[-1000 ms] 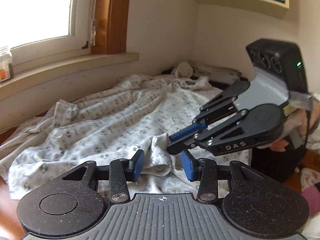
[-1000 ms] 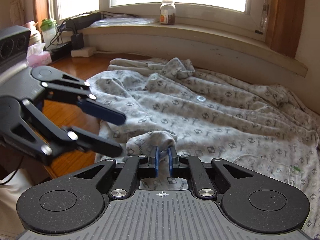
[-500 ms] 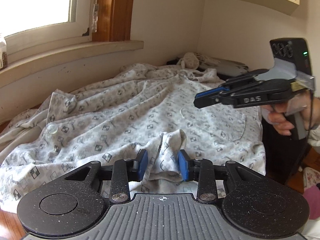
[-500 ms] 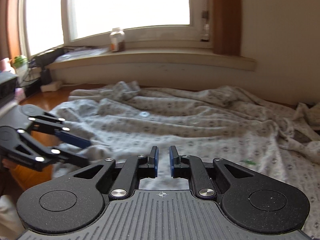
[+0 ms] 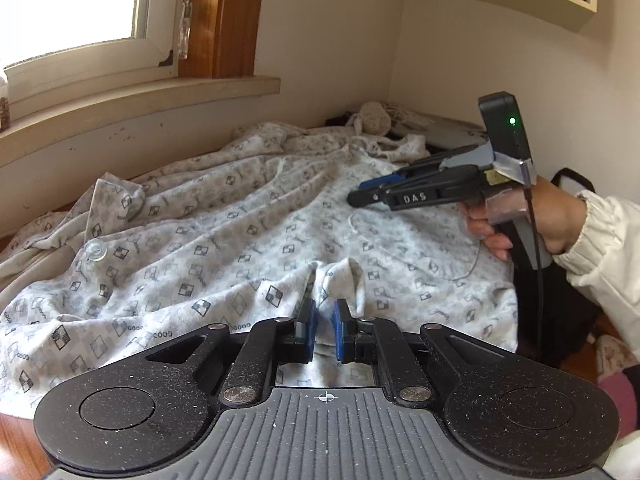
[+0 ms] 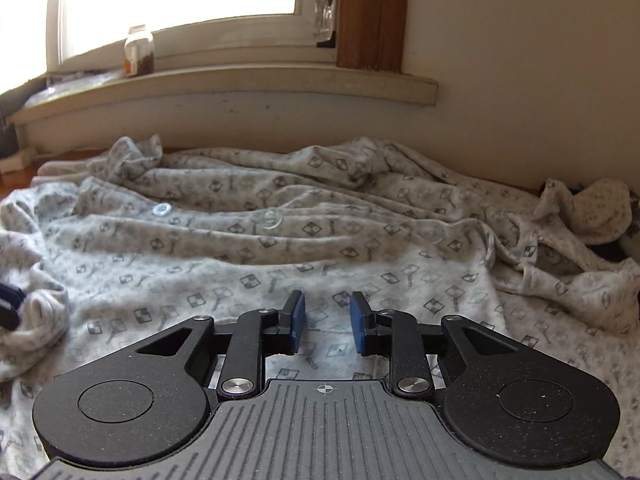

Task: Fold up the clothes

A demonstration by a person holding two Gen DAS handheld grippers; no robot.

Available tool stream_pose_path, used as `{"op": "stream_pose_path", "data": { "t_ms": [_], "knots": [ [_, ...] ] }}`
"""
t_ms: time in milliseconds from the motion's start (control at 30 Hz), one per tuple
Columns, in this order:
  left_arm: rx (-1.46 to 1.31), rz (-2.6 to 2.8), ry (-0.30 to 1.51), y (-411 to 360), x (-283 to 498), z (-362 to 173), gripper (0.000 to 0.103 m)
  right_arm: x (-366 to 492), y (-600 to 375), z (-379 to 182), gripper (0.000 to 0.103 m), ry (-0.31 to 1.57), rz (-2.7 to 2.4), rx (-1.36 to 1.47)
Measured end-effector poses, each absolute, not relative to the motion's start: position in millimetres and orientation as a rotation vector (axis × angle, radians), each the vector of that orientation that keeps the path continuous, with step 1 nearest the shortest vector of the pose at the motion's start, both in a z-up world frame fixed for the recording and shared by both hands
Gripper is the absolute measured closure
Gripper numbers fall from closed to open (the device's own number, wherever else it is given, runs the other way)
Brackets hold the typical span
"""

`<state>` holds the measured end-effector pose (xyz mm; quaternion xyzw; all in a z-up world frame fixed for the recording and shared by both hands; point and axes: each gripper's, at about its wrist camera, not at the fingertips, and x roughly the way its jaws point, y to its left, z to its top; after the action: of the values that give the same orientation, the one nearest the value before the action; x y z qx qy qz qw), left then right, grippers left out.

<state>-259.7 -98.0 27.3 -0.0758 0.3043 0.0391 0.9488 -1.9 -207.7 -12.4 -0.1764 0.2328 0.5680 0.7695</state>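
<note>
left gripper (image 5: 323, 322): just closed down, pads pinching a raised fold of the near hem
right gripper (image 6: 327, 322): just been opening, moderate gap, nothing between pads, hovering over flat cloth right of the pinch
pyjama top (image 5: 248, 240): spread rumpled across the surface from near edge to far wall under the windowsill (image 5: 140, 100)
fabric feel: likely light, soft, limp; drapes and bunches, no stiffness, low slip on rubber pads
buttons (image 6: 272, 218): hard spots mid-garment, best avoided
grip point, near: hem edge or corner, double layer, as the left now has
grip point, far: collar and shoulder seams by the wall
risk: single-layer pinch, drags the rest along
far right: separate small crumpled item (image 6: 592, 208), untouched
</note>
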Motion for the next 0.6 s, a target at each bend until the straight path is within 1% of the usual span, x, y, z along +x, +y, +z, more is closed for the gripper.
{"op": "stream_pose_path", "data": {
  "t_ms": [33,67,100,167,533,567,600],
  "knots": [
    [-0.154,0.082,0.625,-97.4,-258.2,26.2,0.094,-0.4,-208.0,-12.6,0.074,0.51,1.234,-0.373],
    [-0.154,0.086,0.629,-97.0,-257.2,25.6,0.086,0.0,-208.2,-12.6,0.074,0.512,1.236,-0.369],
    [-0.15,0.093,0.627,-96.9,-256.8,25.9,0.075,0.4,-208.5,-12.6,0.074,0.514,1.237,-0.365],
    [-0.154,0.095,0.623,-96.2,-256.3,26.8,0.072,1.2,-209.1,-12.6,0.074,0.518,1.239,-0.358],
    [-0.158,0.079,0.635,-95.6,-249.4,21.7,0.072,0.7,-209.8,-13.1,0.073,0.519,1.236,-0.349],
    [-0.155,0.075,0.632,-95.5,-250.6,21.4,0.075,1.2,-210.0,-13.1,0.073,0.521,1.237,-0.346],
    [-0.152,0.074,0.631,-95.7,-252.1,21.6,0.093,1.7,-210.2,-13.1,0.073,0.523,1.238,-0.342]
  ]
}}
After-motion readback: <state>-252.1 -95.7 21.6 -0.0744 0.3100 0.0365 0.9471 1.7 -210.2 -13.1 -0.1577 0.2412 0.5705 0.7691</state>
